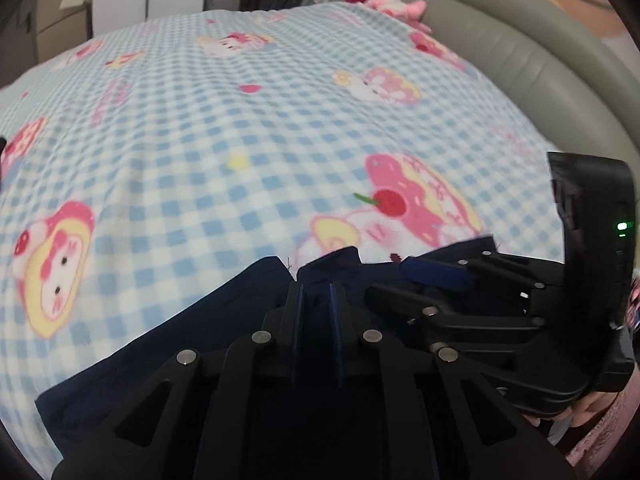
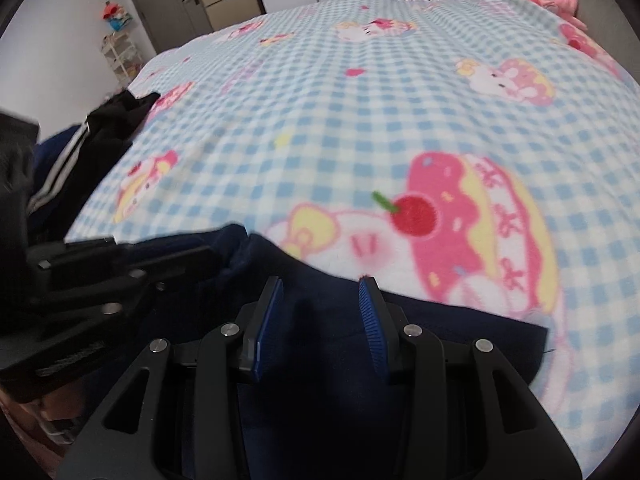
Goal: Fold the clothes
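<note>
On the blue-checked cartoon-print fleece blanket point(image 2: 360, 120), I clench my left gripper point(image 1: 318, 284) on the dark navy cloth garment's point(image 2: 440, 332) far edge to anchor it, my right gripper point(image 2: 320, 284) spread wide above it.

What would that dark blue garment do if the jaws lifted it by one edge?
Probably sag and drape: the dark blue garment lies flat and follows the checked blanket with soft, uneven edges. It looks thin, so likely light. Pushed, it would probably bunch up, since the fleecy-looking blanket should grip it.
</note>
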### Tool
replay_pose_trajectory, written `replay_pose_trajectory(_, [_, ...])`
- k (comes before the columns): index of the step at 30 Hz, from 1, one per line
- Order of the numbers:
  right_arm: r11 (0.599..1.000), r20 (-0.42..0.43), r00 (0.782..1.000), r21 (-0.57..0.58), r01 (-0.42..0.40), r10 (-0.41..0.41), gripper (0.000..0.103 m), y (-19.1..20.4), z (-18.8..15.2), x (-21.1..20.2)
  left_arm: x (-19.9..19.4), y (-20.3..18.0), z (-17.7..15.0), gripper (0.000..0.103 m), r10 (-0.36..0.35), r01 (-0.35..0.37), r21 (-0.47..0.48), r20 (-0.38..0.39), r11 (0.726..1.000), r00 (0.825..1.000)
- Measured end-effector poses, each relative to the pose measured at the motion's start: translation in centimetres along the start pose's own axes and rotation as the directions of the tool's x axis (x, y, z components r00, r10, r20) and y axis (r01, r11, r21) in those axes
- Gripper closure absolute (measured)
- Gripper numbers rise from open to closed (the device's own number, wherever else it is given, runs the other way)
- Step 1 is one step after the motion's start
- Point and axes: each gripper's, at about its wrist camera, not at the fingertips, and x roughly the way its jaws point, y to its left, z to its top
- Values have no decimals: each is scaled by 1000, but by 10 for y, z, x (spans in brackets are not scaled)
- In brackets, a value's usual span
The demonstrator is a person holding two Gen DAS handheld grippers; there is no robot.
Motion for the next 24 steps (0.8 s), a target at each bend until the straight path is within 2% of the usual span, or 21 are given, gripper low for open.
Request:
replay_pose_trajectory(2, [1000,-13,1000,29,-4,4,63,-4,-6,9,11,-1,0,89,6,-6,13,-42,1000,999])
replay_pose_trajectory(5, [998,9,1000,59,-3,2,63,-6,-10,11,28,0,1,90,18,-17,11,-105,1000,994])
replay_pose_trajectory(12, [996,20,1000,90,-23,21,63,-13,-16,12,41,2,1,90,-43,42,-8,-170,999,984])
replay_pose_trajectory(13, [995,21,1000,92,-25,23,63,-13,-16,12,43,1,0,91,-33,34,2,-177,999,984])
replay_pose_trajectory(14, [995,22,999,95,-27,25,63,-14,-16,12,46,-1,-1,98,-8,12,23,-183,1000,983])
replay_pose_trajectory(18, [996,28,999,91,-18,15,63,-12,-18,11,41,-7,-2,100,94,-82,82,-159,993,983])
replay_pose_trajectory(21, [995,33,999,95,-16,13,63,-13,-18,11,33,6,-2,100,123,-118,45,-147,992,981])
replay_pose_trajectory(24, [995,41,999,96,-16,12,63,-13,-18,10,28,20,-3,99,117,-119,0,-141,993,983])
